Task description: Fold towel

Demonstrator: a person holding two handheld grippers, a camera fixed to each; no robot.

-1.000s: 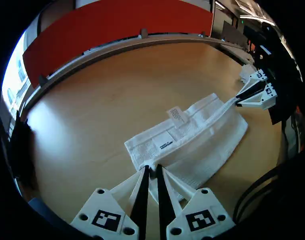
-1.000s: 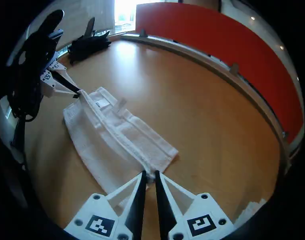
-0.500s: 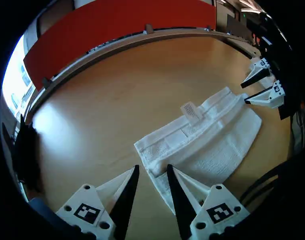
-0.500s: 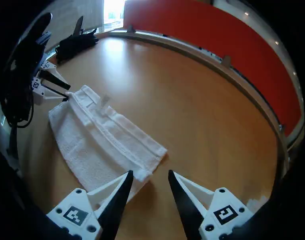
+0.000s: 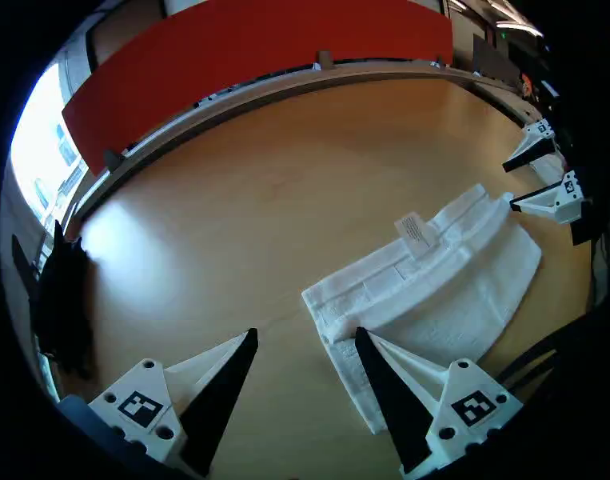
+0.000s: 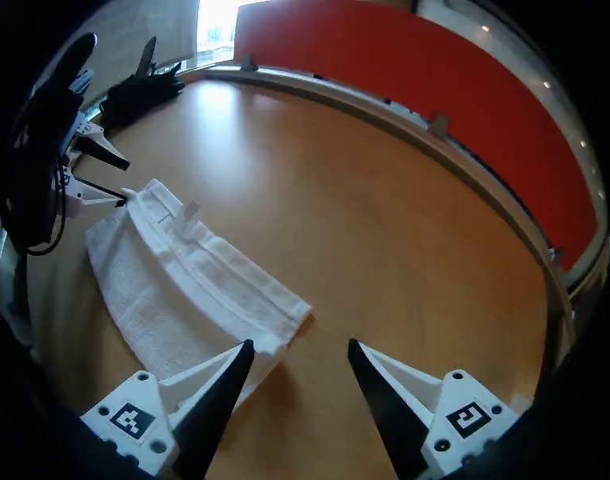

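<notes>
- The left gripper (image 5: 305, 332) is spread wide and empty; the towel (image 5: 440, 292) has its corner just beside one finger.
- The right gripper (image 6: 301, 344) is also wide and empty, with the towel's end at one fingertip.

The towel (image 5: 432, 288) is white terry cloth, nubbly, with flatter woven bands. The table (image 5: 249, 200) is smooth pale wood with a soft sheen. The left gripper (image 5: 305, 332) has matt white plastic fingers (image 5: 194, 372) faced in black.

The white terry towel (image 5: 440, 296) lies flat on the wooden table (image 5: 249, 200), folded lengthwise into a long band, with a thicker doubled strip along its far side. A small label tab (image 5: 416, 232) stands up there. It lies well apart from the table's far edge.
</notes>
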